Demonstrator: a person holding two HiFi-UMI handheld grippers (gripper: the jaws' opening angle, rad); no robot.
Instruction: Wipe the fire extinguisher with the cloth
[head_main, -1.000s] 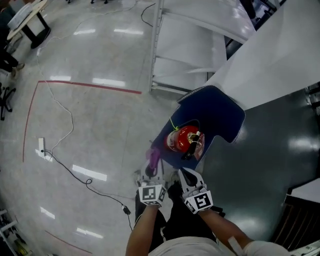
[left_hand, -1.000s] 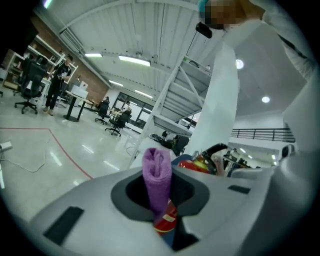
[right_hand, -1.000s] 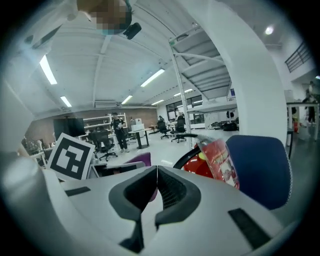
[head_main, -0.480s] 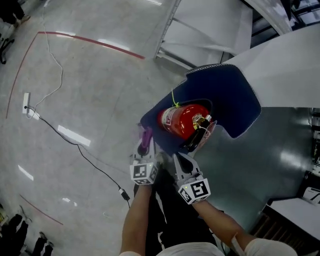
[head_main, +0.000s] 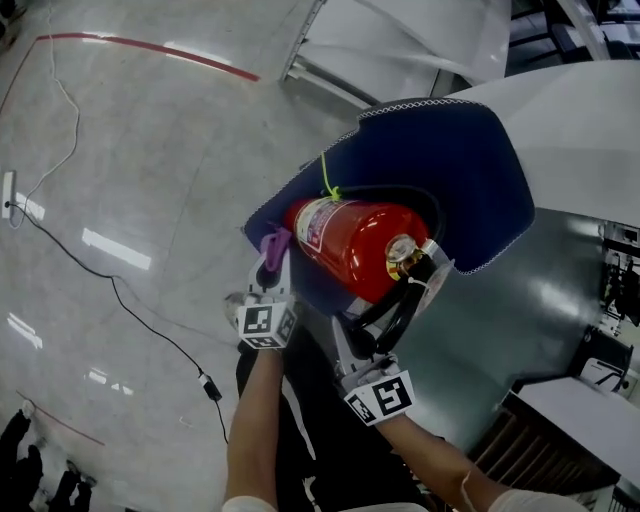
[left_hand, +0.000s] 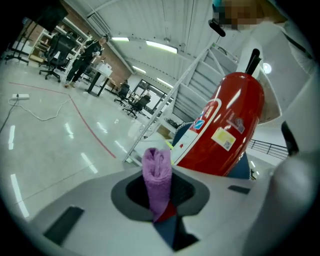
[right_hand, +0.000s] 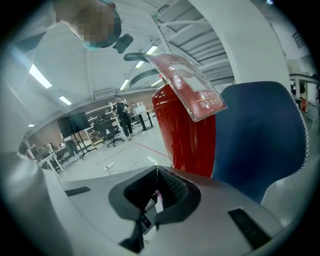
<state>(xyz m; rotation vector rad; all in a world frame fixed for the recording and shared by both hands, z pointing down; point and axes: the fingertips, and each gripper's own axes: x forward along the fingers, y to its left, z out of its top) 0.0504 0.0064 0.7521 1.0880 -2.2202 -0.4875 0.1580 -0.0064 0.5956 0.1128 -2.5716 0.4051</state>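
Far left of the head view is just pale shiny floor (head_main: 130, 150) with a black cable (head_main: 150, 320) snaking across it and a red tape line (head_main: 150, 45) along the upper left.

A bit left of centre is the left gripper (head_main: 271, 268). It's clamped on a rolled-up purple cloth (head_main: 273, 248), and the left gripper view shows the roll sticking up from between its jaws. The cloth tip sits just beside the lower left of the fire extinguisher (head_main: 350, 245). I honestly can't tell if it's touching the red body or not.

The extinguisher is dead centre of the head view, on a dark blue mat (head_main: 450, 150) with a pale stitched edge. A yellow-green tie (head_main: 325, 178) hangs off its upper left side. Its gauge (head_main: 402, 254), black hose (head_main: 392, 300) and a clear plastic tag (head_main: 437, 264) are all on its right end. In both gripper views it stands upright, with a white label and a yellow sticker on the side facing the left gripper.

Just below the hose, lower centre-right, is the right gripper (head_main: 352, 345). Its own view shows the jaws closed together with nothing pinched in them, pointing at the red cylinder and the tag, near it but apart.

Right of that the blue mat runs into a white panel (head_main: 590, 130) at upper right. Dark green floor (head_main: 520, 320) fills the right side.
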